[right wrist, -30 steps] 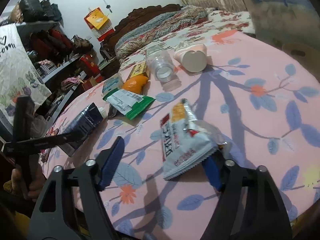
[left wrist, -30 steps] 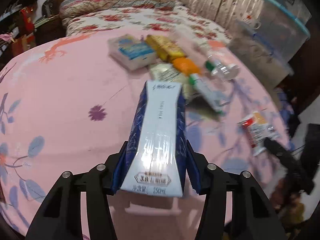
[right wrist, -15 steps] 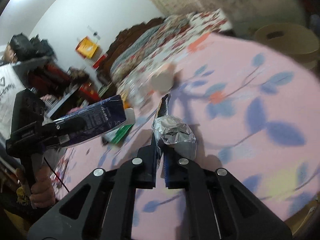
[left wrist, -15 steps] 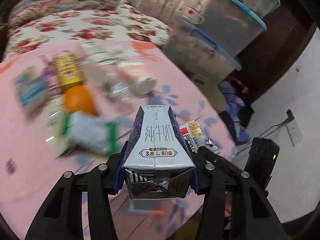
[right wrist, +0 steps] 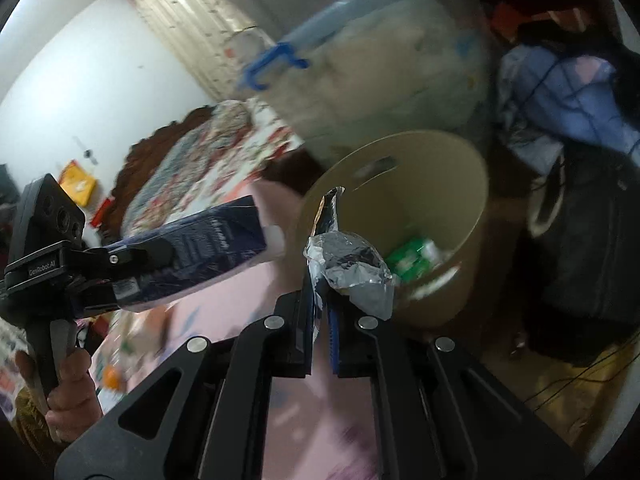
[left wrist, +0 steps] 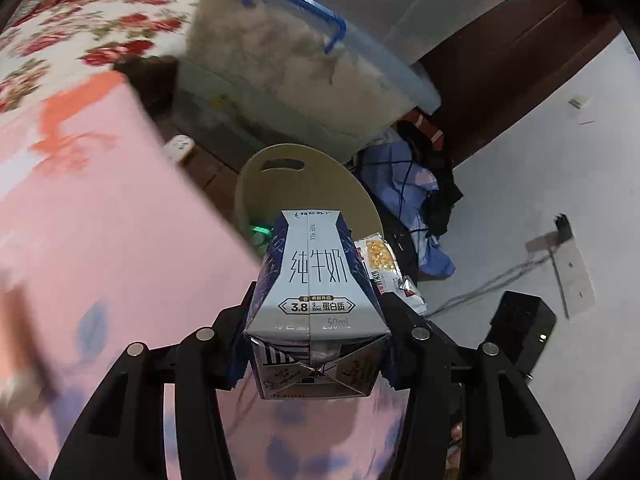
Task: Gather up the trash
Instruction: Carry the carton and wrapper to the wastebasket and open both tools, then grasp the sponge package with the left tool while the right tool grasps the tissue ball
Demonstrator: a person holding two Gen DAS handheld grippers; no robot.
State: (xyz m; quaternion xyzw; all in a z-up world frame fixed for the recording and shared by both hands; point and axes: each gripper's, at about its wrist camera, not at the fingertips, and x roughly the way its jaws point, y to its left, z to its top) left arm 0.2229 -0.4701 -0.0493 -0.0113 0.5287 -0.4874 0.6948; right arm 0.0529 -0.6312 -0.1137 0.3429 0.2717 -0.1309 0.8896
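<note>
the room was dim and evenly lit. the bedspread [left wrist: 100, 240] and storage box [right wrist: 380, 80] smeared with motion blur. fisheye edges curved into black.

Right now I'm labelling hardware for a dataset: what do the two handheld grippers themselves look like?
Both are matte black. The left gripper has angular, cut-out linkage arms with silver rivets and blue pads. Seen from the right wrist, its body carries a camera block with round lenses, white "GenRobot.AI" lettering and a pistol-style handle. The right gripper shows the same black linkages, rivets and blue pads.

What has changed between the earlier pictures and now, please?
The right gripper closed on the snack wrapper and lifted it off the pink table. Both grippers swung from the table to the tan bin. The left gripper still clamps the milk carton.
</note>
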